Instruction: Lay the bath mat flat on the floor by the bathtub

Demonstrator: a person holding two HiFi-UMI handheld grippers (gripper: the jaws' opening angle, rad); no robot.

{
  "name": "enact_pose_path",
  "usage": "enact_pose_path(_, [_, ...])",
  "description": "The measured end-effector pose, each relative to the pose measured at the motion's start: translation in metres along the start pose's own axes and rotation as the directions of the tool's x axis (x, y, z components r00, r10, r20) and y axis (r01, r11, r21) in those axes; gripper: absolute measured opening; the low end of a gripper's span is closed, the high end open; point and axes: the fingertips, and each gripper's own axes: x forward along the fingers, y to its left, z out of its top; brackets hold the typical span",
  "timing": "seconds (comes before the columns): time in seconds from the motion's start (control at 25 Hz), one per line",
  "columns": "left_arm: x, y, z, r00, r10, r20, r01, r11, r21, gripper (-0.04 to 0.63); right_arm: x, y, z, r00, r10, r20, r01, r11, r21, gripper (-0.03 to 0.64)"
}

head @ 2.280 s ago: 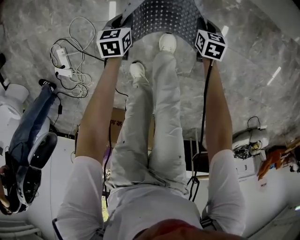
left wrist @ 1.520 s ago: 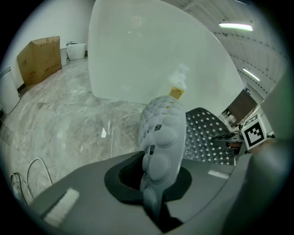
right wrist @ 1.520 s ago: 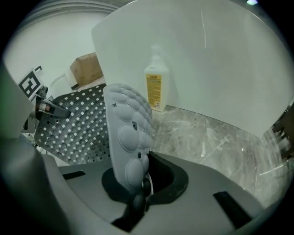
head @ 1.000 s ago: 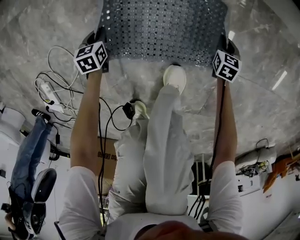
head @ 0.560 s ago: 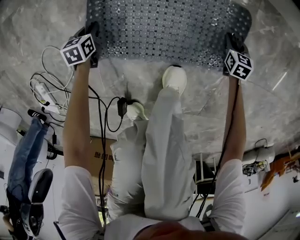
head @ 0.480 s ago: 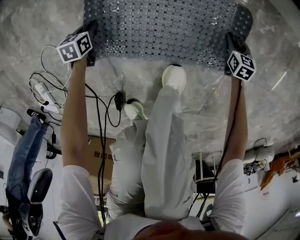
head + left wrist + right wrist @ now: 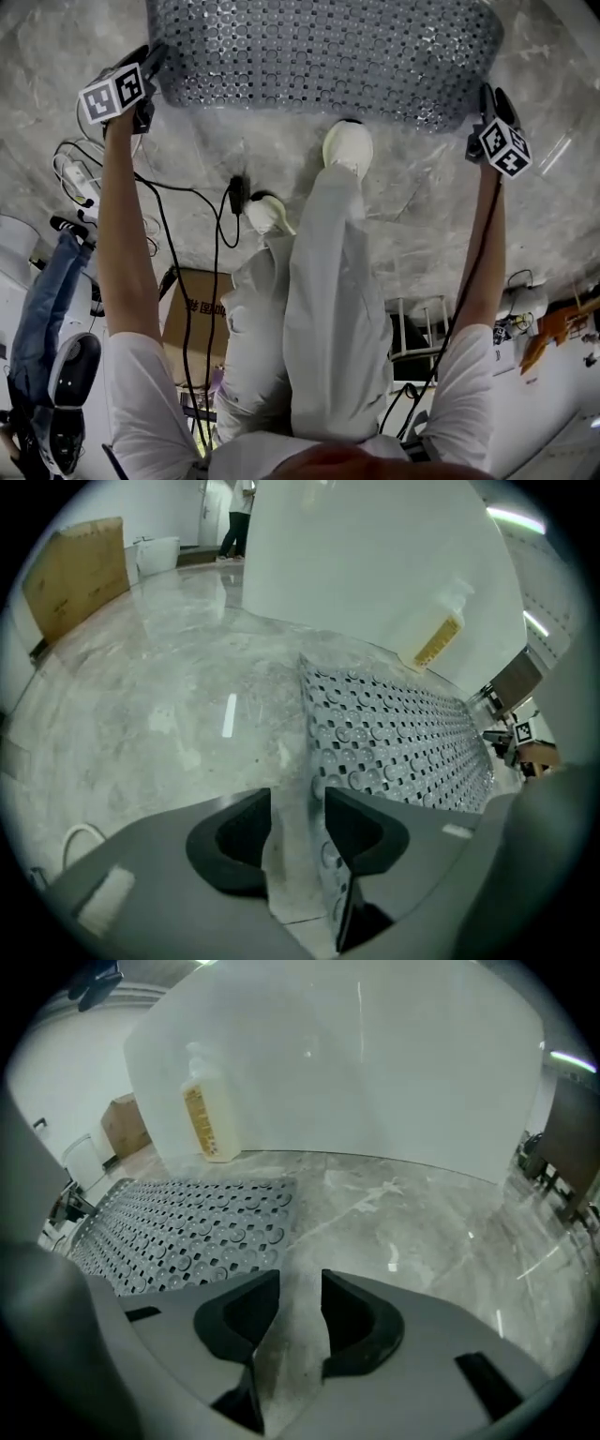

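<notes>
The mat (image 7: 328, 56) lies spread flat on the marble floor (image 7: 422, 187), dotted side up, in front of the person's shoes. In the gripper views its long side runs near the white tub (image 7: 356, 564), where a bottle (image 7: 436, 635) stands against the wall.

The left hand-held gripper (image 7: 145, 70) sits at the mat's left near corner, pointing steeply down. Its jaws have just been opening and stand apart. In the left gripper view the mat's (image 7: 403, 733) side edge shows in the gap of the left hand-held gripper (image 7: 297, 808), close against one jaw, with bare floor beside it; the pads do not press on it.

The right hand-held gripper (image 7: 492, 103) is just beside the mat's right near corner. Its jaws have also just been opening and are apart. In its own view, the right hand-held gripper (image 7: 300, 1293) has only floor in the gap, and the mat (image 7: 187, 1232) lies just off to one side.
</notes>
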Motion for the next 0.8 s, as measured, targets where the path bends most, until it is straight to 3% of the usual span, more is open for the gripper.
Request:
enact_pose_path(0.08, [-0.023,0.019,0.006,0.992,0.107,0.07,-0.109,0.994,0.02,0.193,-0.018,-0.005,0.003,0.998,-0.052,0.024,0.051,0.998,0.022,0.145])
enact_pose_path(0.16, [-0.053,0.027,0.013,0.965,0.204,0.163,-0.212,0.977,0.032,0.181,-0.043,0.001,0.003,0.997,-0.071,0.032,0.071,0.997,0.027,0.147])
enact_pose_path(0.24, [-0.081,0.017,0.014,0.948,0.229,0.221,-0.239,0.971,0.02,0.189,-0.07,0.015,-0.001,0.998,-0.065,0.017,0.065,0.998,0.011,0.153])
enact_pose_path(0.36, [-0.123,-0.021,0.015,0.944,0.194,0.268,-0.206,0.978,0.018,0.193,-0.111,0.04,-0.008,0.998,-0.065,-0.017,0.065,0.997,0.035,0.206])
enact_pose_path(0.48, [-0.167,-0.075,0.019,0.951,0.111,0.29,-0.137,0.988,0.073,0.206,-0.159,0.061,-0.006,0.995,-0.095,-0.033,0.098,0.986,0.134,0.294])
enact_pose_path(0.64, [-0.245,-0.154,0.036,0.945,-0.013,0.327,-0.036,0.989,0.142,0.23,-0.239,0.094,0.031,0.995,-0.097,0.025,0.086,0.955,0.286,0.257])
enact_pose_path(0.8, [-0.351,-0.225,0.055,0.916,-0.089,0.392,0.019,0.984,0.179,0.241,-0.335,0.151,0.085,0.995,-0.019,0.095,-0.009,0.956,0.292,0.21])
